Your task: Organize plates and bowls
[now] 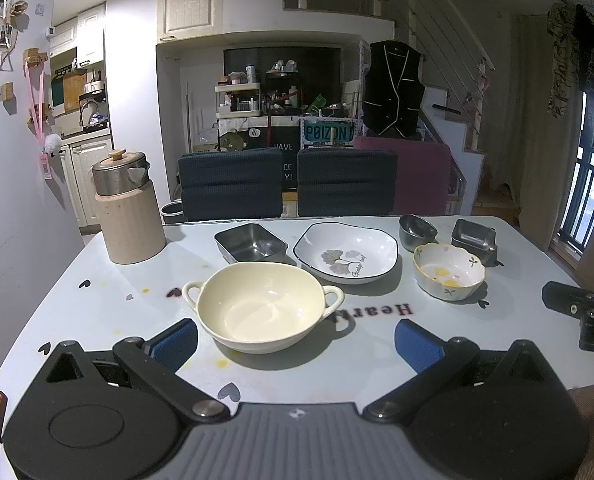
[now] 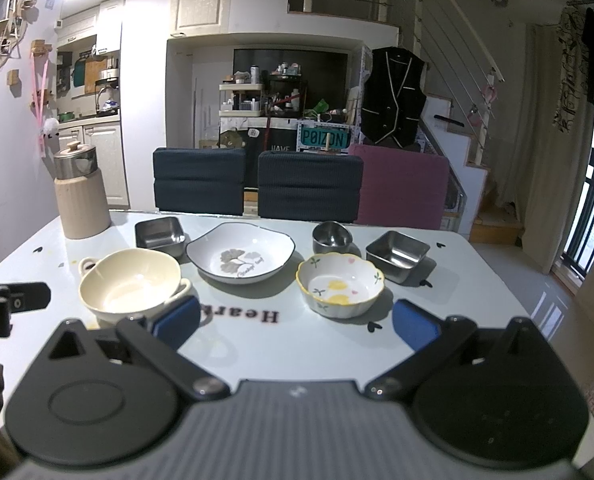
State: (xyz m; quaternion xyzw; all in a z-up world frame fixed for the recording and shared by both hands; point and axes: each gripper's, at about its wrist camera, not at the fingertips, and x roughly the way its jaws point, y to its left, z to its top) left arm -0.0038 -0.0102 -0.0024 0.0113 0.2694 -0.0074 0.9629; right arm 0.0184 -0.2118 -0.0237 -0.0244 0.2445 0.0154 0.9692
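A cream two-handled bowl sits on the white table, just ahead of my open, empty left gripper. Behind it stand a square steel dish and a white leaf-pattern plate. To the right are a flowered scalloped bowl, a round steel cup and a second square steel dish. In the right wrist view my right gripper is open and empty, with the flowered bowl just ahead, the cream bowl at left and the plate behind.
A beige ribbed jug with a steel lid stands at the table's back left. Dark blue chairs and a maroon chair line the far edge. The right gripper's body shows at the right of the left wrist view.
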